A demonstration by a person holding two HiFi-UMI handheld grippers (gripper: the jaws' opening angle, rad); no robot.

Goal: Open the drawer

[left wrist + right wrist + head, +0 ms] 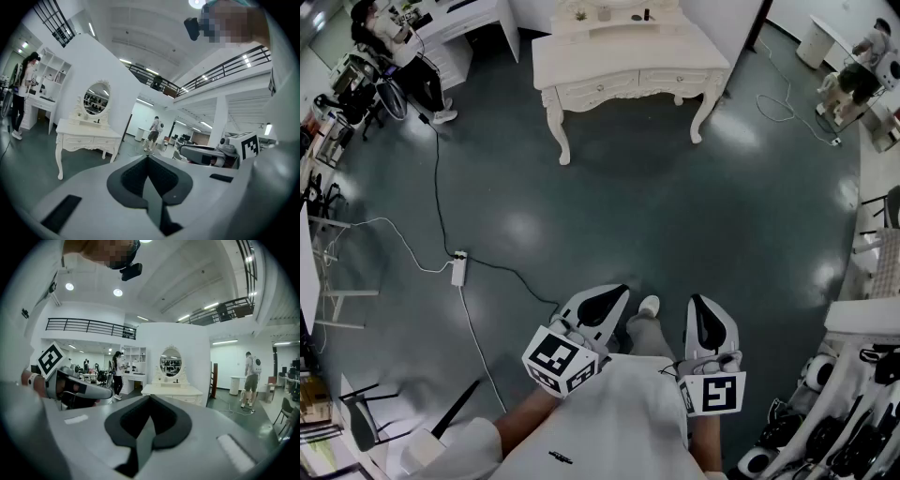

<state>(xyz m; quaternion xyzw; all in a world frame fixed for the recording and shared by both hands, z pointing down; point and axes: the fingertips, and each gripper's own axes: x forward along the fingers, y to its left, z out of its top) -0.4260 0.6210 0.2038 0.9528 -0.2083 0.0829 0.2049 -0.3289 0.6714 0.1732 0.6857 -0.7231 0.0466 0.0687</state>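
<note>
Dark glossy floor [675, 216], ceiling lights [117, 292]

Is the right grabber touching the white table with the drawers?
Apart. The head view shows a wide stretch of dark floor between the right gripper and the white dressing table.

My head view is evenly lit from overhead. The dark glossy floor [675, 216] throws back soft pale patches of glare, and the white dressing table [628, 58] comes through bright, almost washed out. Shadows are faint. The wide lens bends everything toward the edges. Both gripper views sit inside a round black vignette with a strong fisheye curve. In the right gripper view, round ceiling lights [69, 286] and strip lights [224, 341] flare white. Up close, the left gripper [149, 158] and right gripper [150, 398] look soft and out of focus, while the room beyond stays fairly crisp.
</note>
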